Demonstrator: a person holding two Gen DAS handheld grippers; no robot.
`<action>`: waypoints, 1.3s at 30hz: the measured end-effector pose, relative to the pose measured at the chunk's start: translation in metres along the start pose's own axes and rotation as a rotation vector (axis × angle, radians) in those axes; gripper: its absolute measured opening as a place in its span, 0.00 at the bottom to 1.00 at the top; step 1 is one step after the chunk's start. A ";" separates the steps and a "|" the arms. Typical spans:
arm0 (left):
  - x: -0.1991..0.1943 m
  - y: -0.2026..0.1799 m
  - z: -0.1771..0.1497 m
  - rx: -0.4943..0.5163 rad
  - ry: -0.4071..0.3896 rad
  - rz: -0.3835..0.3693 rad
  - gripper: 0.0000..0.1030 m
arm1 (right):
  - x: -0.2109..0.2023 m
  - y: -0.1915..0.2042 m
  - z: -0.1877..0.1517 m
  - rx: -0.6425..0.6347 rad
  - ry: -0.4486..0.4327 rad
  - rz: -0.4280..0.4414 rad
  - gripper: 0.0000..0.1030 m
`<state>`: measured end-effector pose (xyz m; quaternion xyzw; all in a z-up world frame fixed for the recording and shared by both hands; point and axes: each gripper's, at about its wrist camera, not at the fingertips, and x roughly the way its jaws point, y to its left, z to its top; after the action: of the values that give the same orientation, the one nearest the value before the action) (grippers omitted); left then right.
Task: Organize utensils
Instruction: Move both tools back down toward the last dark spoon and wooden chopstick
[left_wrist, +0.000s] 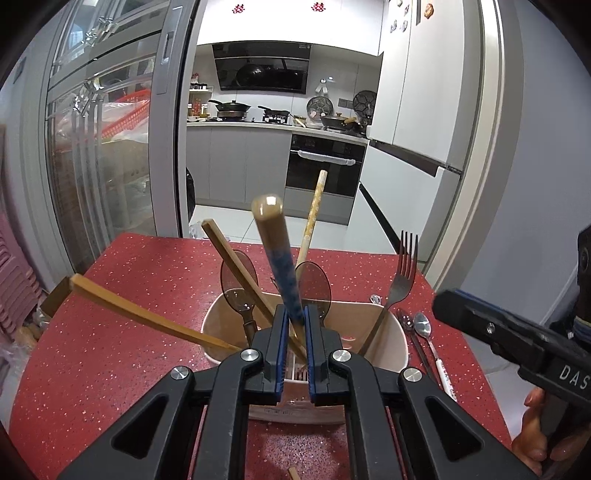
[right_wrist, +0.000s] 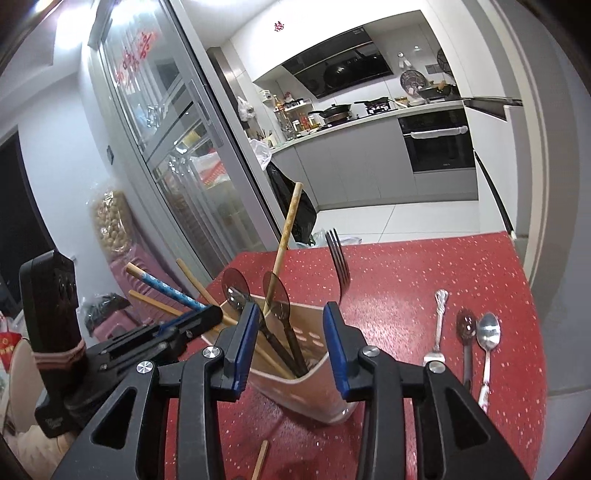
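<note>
My left gripper (left_wrist: 295, 325) is shut on a blue-patterned chopstick (left_wrist: 277, 266), holding it tilted over the beige utensil holder (left_wrist: 391, 343). In the right wrist view the left gripper (right_wrist: 207, 314) holds that chopstick (right_wrist: 166, 288) at the holder's left side. The holder (right_wrist: 317, 391) contains wooden chopsticks (left_wrist: 147, 314), two brown spoons (left_wrist: 314, 284) and a fork (left_wrist: 402, 273). My right gripper (right_wrist: 291, 350) is open and empty, just in front of the holder. It shows at the right edge of the left wrist view, its jaws hidden.
On the red speckled table (right_wrist: 424, 266), right of the holder, lie a silver fork (right_wrist: 437, 325), a dark spoon (right_wrist: 466, 332) and a silver spoon (right_wrist: 487, 339). A loose chopstick (right_wrist: 260, 459) lies by the near edge. A glass sliding door (right_wrist: 177, 155) stands on the left.
</note>
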<state>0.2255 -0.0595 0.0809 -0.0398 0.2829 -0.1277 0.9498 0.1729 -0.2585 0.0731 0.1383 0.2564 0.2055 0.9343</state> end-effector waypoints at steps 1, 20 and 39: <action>-0.003 0.001 0.000 -0.001 -0.006 -0.003 0.32 | -0.003 0.000 -0.001 0.005 0.002 -0.003 0.41; -0.064 0.047 -0.055 -0.106 0.042 0.091 1.00 | -0.025 0.005 -0.057 0.097 0.227 -0.061 0.71; -0.057 0.050 -0.194 -0.165 0.402 0.095 1.00 | 0.042 0.032 -0.149 0.087 0.626 -0.092 0.51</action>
<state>0.0847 0.0029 -0.0588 -0.0780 0.4774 -0.0645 0.8728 0.1157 -0.1885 -0.0565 0.0964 0.5461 0.1842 0.8115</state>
